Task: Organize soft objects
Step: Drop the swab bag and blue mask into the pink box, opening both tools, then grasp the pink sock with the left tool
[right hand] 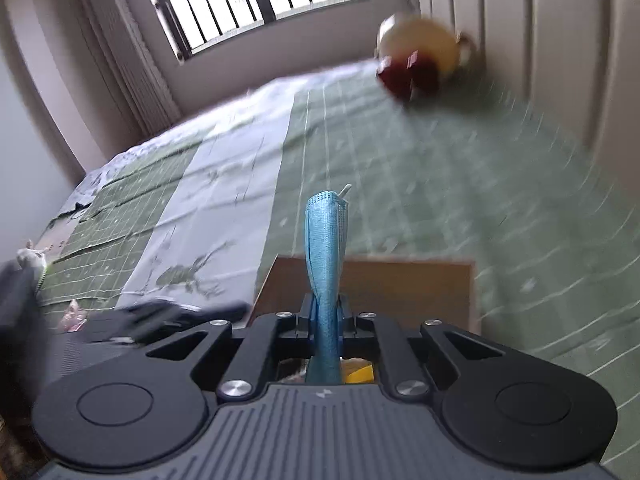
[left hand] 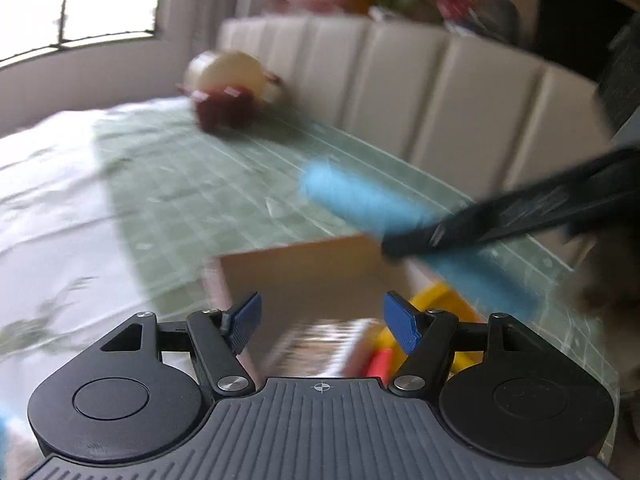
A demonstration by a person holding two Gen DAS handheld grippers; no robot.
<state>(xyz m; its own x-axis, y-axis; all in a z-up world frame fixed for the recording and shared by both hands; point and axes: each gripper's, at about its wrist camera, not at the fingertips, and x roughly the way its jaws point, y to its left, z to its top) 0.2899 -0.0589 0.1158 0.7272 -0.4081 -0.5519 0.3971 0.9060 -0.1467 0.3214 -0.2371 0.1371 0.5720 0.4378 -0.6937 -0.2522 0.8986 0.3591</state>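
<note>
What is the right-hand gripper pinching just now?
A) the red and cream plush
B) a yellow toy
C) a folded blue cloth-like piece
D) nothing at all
C: in the right wrist view the right gripper is shut on the folded blue cloth, which sticks up from between its fingers above the cardboard box.

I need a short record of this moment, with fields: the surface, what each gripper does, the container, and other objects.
surface: bed with green checked sheet
right gripper: shut on blue face mask, held above the box
left gripper: open, holds nothing
container: cardboard box, open, yellow item inside
other objects: plush toy, cream and dark red, near the padded headboard
image quality: motion blur in both views
</note>
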